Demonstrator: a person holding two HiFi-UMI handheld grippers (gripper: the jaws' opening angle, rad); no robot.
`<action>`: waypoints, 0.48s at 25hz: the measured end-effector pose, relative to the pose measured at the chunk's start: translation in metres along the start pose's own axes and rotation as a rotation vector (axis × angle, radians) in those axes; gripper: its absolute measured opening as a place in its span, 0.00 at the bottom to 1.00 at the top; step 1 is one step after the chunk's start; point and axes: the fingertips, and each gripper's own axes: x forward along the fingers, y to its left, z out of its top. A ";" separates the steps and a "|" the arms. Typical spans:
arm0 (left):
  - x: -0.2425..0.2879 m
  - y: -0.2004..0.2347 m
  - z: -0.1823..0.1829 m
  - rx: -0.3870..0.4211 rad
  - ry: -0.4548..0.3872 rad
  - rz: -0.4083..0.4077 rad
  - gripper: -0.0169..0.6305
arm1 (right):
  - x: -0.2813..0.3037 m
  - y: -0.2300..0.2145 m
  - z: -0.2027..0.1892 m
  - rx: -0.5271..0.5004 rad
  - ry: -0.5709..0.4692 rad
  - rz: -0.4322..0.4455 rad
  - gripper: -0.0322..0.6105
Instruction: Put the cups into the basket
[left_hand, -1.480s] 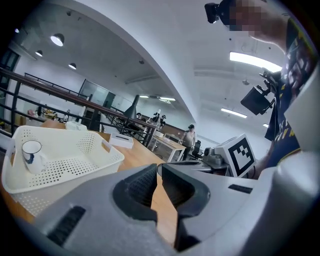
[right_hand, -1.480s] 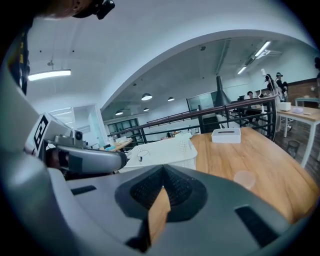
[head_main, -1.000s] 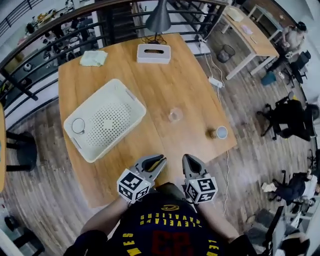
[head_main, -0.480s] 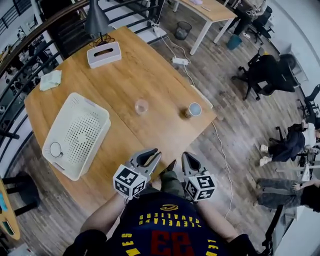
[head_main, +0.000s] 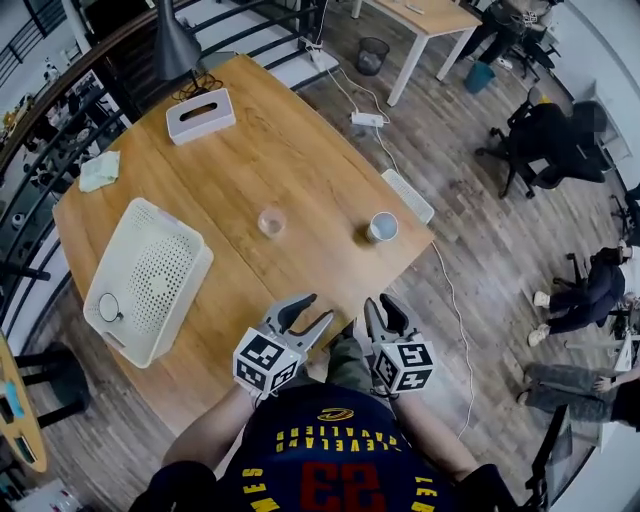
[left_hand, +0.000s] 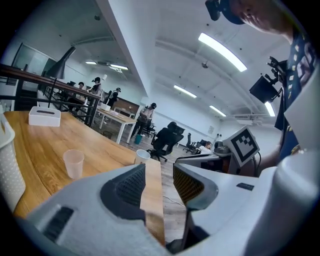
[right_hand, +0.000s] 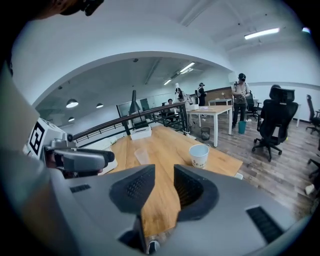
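Only the head view shows a small cup (head_main: 108, 307) inside the white perforated plastic basket (head_main: 150, 255), far left of the left hand-held gripper (head_main: 305, 312), whose empty jaws have just been opening wide. Ahead, a clear plastic cup (head_main: 271, 221) and a white paper cup (head_main: 381, 227) stand upright. The right hand-held gripper (head_main: 383, 308) is narrowly apart, empty.

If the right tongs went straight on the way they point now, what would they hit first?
Likely the bare table: the right tongs aim down at wood between the clear cup on the left and the white cup on the right, seemingly short of both.
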 end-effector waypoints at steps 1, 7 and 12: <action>0.005 0.002 0.001 0.001 0.003 0.011 0.27 | 0.005 -0.005 0.004 -0.003 0.001 0.011 0.22; 0.051 0.018 0.019 0.003 0.031 0.082 0.27 | 0.032 -0.039 0.028 -0.028 0.014 0.073 0.22; 0.094 0.034 0.034 0.003 0.060 0.128 0.27 | 0.052 -0.076 0.042 -0.014 0.023 0.097 0.22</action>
